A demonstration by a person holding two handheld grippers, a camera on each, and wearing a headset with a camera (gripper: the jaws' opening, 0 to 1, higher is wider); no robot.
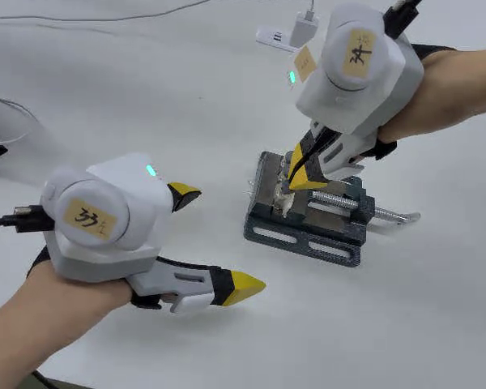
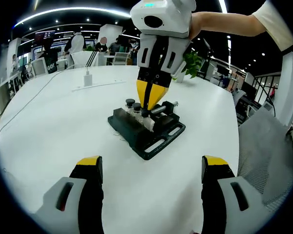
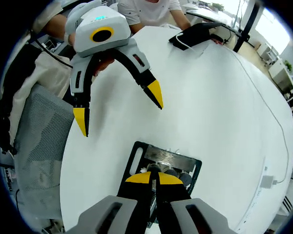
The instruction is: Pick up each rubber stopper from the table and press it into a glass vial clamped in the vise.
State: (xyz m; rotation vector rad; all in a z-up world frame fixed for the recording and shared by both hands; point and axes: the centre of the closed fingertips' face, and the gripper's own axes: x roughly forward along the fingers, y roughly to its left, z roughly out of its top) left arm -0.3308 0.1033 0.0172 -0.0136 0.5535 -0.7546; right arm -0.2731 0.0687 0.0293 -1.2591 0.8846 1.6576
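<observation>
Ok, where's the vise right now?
The vise sits right of centre in the head view, directly under the shut right gripper; the open left gripper is to its left.

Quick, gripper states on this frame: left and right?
Left gripper: open, empty.
Right gripper: shut, tips down at the vise; whether anything is pinched cannot be told.

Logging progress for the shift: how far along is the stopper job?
Done: two vials in the vise already wear dark stoppers. In hand: the right gripper, jaws shut, tips at a third vial. The left gripper hangs open, idle. Left: I can't tell how many remain.
</observation>
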